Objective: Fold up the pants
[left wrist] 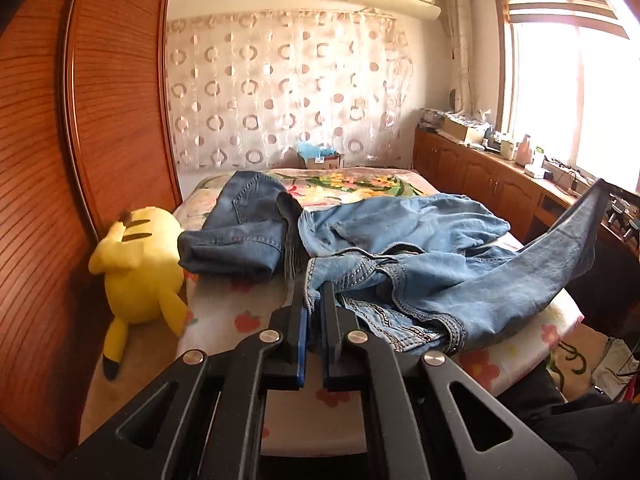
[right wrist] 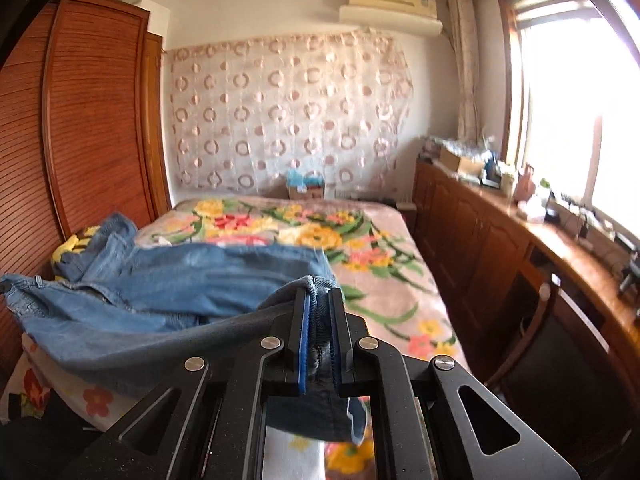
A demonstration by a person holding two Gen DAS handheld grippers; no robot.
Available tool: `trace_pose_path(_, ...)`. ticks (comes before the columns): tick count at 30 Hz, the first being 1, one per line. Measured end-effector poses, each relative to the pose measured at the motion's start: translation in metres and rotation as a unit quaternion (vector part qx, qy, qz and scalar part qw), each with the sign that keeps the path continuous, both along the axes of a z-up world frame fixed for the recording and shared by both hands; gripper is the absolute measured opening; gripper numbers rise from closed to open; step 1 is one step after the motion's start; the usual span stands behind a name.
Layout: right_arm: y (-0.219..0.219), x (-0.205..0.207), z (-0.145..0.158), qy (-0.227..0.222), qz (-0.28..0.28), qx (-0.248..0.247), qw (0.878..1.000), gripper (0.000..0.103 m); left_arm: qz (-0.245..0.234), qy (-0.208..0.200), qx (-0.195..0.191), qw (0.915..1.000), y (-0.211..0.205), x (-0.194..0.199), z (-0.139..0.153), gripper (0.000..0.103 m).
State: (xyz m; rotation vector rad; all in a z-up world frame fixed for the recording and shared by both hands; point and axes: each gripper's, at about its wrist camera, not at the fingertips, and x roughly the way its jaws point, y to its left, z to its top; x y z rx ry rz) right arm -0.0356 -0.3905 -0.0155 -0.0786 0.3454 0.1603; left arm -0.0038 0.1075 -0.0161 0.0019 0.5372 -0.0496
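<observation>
Both grippers are clamped on the light-blue denim pants [left wrist: 420, 264]: my left gripper [left wrist: 314, 292] pinches the stitched waistband edge, my right gripper [right wrist: 320, 300] a leg hem. Long axis runs between them across the floral bed [right wrist: 380, 248]. Open bedspread lies ahead; darker folded jeans [left wrist: 236, 232] crowd the left (yellow plush [left wrist: 140, 264] too).

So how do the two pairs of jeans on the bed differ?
The darker jeans lie folded into a compact stack near the yellow plush; the lighter jeans are spread out and rumpled. No gripper touches the darker jeans; the left gripper and right gripper each pinch the lighter jeans. Both are blue denim.
</observation>
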Motion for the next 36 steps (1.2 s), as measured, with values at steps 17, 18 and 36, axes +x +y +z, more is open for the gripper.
trace_pose_path(17,0.091,0.126,-0.121,0.129,0.086,0.027,0.988,0.030,0.002,0.065,-0.002,0.9979,0.000,0.022,-0.054,0.006)
trace_pose_path(18,0.085,0.125,-0.123,0.128,0.080,0.034,0.988,0.032,0.002,0.068,-0.002,0.9977,0.000,0.022,-0.056,0.006)
trace_pose_path(36,0.108,0.145,-0.152,0.205,0.072,0.055,0.975,0.037,0.004,0.091,-0.004,0.9958,0.002,0.026,-0.076,0.006)
